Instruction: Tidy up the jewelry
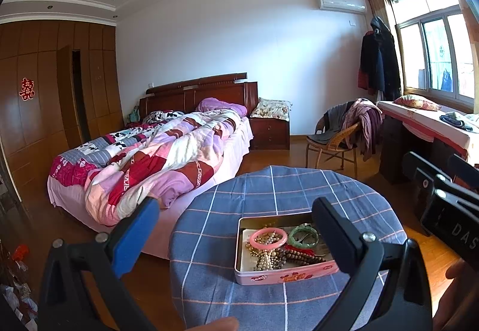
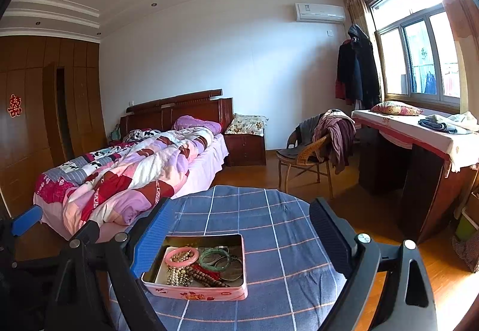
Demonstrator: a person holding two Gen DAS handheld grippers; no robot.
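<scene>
Bedding in pink, red and white patches lies rumpled over the bed (image 2: 125, 175) along the left wall, with a wicker chair (image 2: 302, 163) heaped with clothes near the window side. Nearer, a round table under a blue checked cloth (image 2: 269, 226) carries the one thing that matters: an open pink tin (image 2: 194, 292), sitting toward the table's front.

Both tools hang above the near edge of that table, neither touching anything. The left gripper (image 1: 236, 229) has its fingers spread wide, the blue-faced one off to the bed side and the black one crossing in front of the tin's right corner. The right gripper (image 2: 239, 229) is likewise spread wide, the tin showing between its fingers, closer to the blue one.

Inside the tin the jewelry lies in a heap: a pink bangle (image 2: 181, 256) at the left, a green bangle (image 2: 215, 259) just beside it, dark wooden beads (image 2: 209, 277) and a pale beaded strand (image 2: 178, 274) tangled below them.
</scene>
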